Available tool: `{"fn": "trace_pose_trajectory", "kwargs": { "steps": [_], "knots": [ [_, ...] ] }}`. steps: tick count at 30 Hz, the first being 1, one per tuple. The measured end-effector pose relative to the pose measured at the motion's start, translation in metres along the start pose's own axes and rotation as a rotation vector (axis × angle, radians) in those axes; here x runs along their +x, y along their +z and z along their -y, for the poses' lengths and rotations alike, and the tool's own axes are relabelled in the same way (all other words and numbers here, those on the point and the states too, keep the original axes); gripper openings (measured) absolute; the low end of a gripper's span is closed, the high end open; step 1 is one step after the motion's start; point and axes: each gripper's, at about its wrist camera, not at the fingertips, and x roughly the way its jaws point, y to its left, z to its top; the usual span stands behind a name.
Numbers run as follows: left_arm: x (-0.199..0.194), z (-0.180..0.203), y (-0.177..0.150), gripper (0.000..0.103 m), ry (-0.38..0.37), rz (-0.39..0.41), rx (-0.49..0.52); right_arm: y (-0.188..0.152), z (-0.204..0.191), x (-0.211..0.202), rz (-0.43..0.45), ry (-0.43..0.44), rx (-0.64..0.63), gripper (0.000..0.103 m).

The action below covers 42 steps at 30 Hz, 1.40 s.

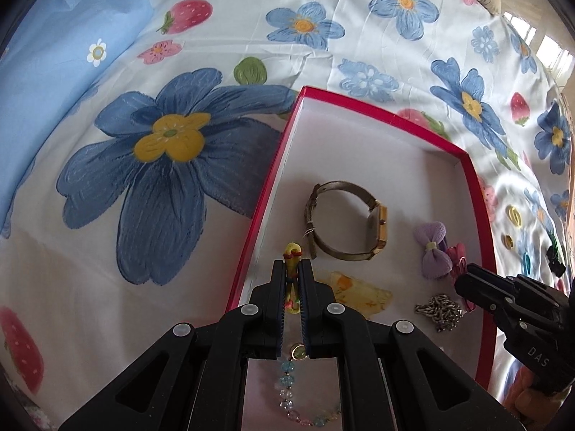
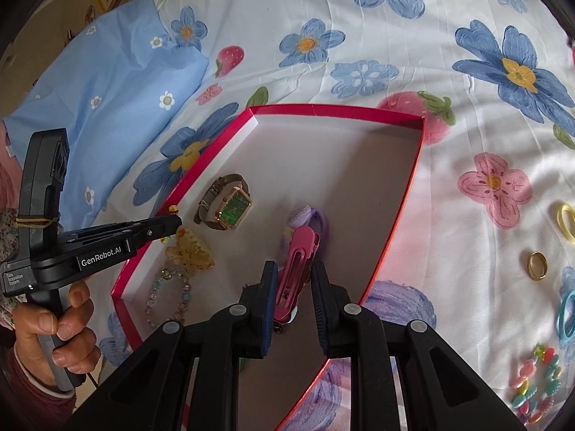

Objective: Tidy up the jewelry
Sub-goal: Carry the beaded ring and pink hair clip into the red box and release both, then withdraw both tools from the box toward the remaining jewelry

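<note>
Left gripper is clamped tight on a small yellow clip over the red box; right gripper sits part-open around a pink hair clip, fingers not clearly touching it. Further in lie the watch and purple bow; rings wait outside on the bedsheet.

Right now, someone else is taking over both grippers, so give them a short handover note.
Left gripper: shut on a small yellow clip, over the red box.
Right gripper: open around the pink hair clip, which lies in the box.
Already in the box: watch, lilac bow, amber claw clip, bead bracelet, silver chain.
Left on the bedsheet: gold ring, yellow hoop, blue hoop, colourful bead bracelet.
</note>
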Motion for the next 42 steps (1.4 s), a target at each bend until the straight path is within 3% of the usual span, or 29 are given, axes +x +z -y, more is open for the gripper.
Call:
{"fn": "trace_pose_trajectory", "kwargs": {
  "steps": [5, 21, 28, 30, 32, 35, 42],
  "knots": [
    [0.007, -0.002, -0.001, 0.006, -0.004, -0.010, -0.011, 0.002, -0.001, 0.002, -0.005, -0.001, -0.008, 0.016],
    [0.002, 0.000, -0.004, 0.023, 0.007, -0.005, -0.008, 0.001, -0.002, 0.005, -0.012, -0.002, -0.015, 0.016],
    [-0.004, -0.002, -0.006, 0.031, -0.013, -0.005, -0.022, 0.001, -0.003, 0.004, -0.007, 0.020, -0.001, 0.022],
    [-0.006, -0.001, -0.007, 0.037, -0.016, 0.000, -0.022, 0.000, -0.002, 0.001, -0.005, 0.029, 0.005, 0.024],
    [-0.011, 0.000, -0.008, 0.042, -0.014, 0.010, -0.018, -0.001, -0.001, -0.004, 0.006, 0.035, 0.013, 0.034],
    [-0.020, 0.003, -0.010, 0.053, 0.005, 0.030, -0.006, -0.001, -0.001, -0.014, 0.025, 0.038, 0.018, 0.034],
    [-0.046, 0.012, -0.016, 0.060, -0.011, 0.065, 0.004, -0.006, 0.005, -0.049, 0.092, 0.045, 0.045, 0.043]
  ]
}}
